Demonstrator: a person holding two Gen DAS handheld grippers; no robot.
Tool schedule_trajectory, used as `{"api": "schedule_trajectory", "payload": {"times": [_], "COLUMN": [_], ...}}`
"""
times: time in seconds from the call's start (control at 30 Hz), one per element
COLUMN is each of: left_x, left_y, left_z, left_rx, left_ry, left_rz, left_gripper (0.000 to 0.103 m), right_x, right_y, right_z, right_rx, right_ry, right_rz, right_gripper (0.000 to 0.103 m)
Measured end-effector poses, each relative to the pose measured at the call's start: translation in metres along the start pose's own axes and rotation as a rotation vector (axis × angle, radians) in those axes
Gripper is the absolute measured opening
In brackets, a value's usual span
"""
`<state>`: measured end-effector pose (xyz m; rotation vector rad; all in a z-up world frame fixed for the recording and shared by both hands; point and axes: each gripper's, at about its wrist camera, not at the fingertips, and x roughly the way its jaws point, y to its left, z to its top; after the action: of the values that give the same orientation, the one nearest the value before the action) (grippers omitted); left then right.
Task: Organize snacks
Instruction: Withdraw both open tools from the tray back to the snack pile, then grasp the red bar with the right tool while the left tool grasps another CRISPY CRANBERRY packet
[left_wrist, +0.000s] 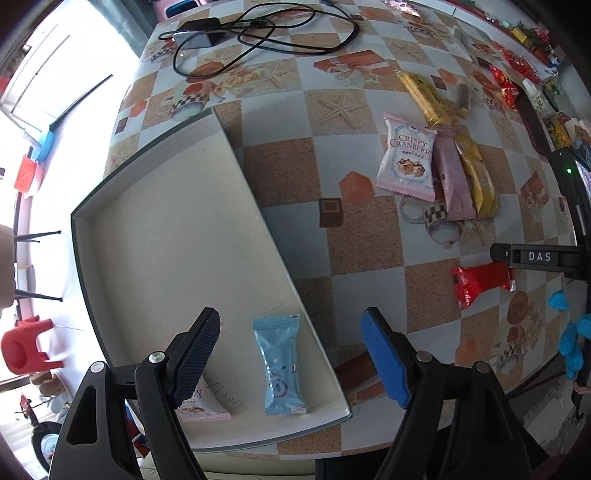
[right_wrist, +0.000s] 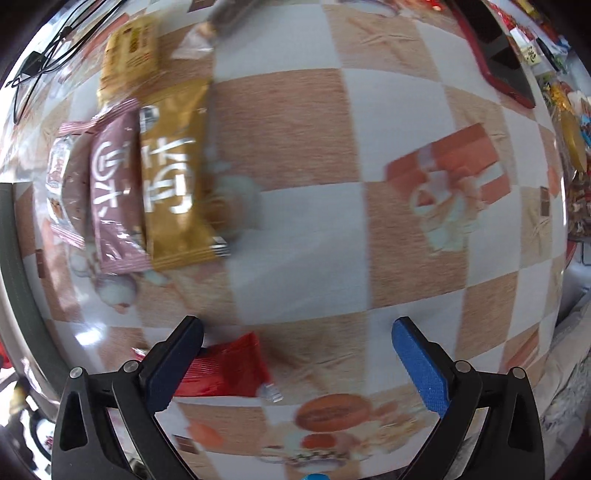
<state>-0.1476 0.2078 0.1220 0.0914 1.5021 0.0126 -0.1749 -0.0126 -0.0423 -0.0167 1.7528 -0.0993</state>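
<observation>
Released and empty, the left gripper (left_wrist: 291, 354) hangs over a shallow white tray (left_wrist: 155, 229) at lower left, where a blue snack packet (left_wrist: 280, 365) lies between its fingers. Right gripper (right_wrist: 295, 365), fingers spread, hovers over the bench (right_wrist: 295, 184) beside a red packet (right_wrist: 225, 369); pink and gold packets (right_wrist: 147, 184) lie upper left.

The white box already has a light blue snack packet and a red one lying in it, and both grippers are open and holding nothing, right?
Not quite. The red packet lies on the checked tablecloth, outside the white box. The left wrist view shows the light blue packet in the box beside a pink one. The left gripper and right gripper are indeed open and empty.
</observation>
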Motion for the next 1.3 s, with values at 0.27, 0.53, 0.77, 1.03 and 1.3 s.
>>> {"api": "schedule_trajectory", "payload": {"times": [0.27, 0.53, 0.77, 1.03, 1.3], "left_x": [0.005, 0.017, 0.027, 0.043, 0.058], "left_y": [-0.015, -0.017, -0.03, -0.05, -0.064], "left_z": [0.03, 0.038, 0.055, 0.088, 0.124], "left_rx": [0.017, 0.02, 0.037, 0.031, 0.034], "left_ry": [0.006, 0.038, 0.057, 0.056, 0.031], "left_rz": [-0.027, -0.015, -0.039, -0.061, -0.068], "left_gripper": [0.082, 0.082, 0.082, 0.082, 0.086], "right_x": [-0.031, -0.019, -0.011, -0.012, -0.001], "right_y": [0.017, 0.073, 0.048, 0.0, -0.055], "right_z": [-0.03, -0.075, -0.045, -0.034, -0.001], "right_rx": [-0.247, -0.656, -0.392, -0.241, -0.212], "right_ry": [-0.096, -0.11, -0.073, -0.04, -0.025], "right_rz": [0.082, -0.059, -0.027, 0.003, 0.02], "right_gripper": [0.102, 0.102, 0.102, 0.102, 0.103]}}
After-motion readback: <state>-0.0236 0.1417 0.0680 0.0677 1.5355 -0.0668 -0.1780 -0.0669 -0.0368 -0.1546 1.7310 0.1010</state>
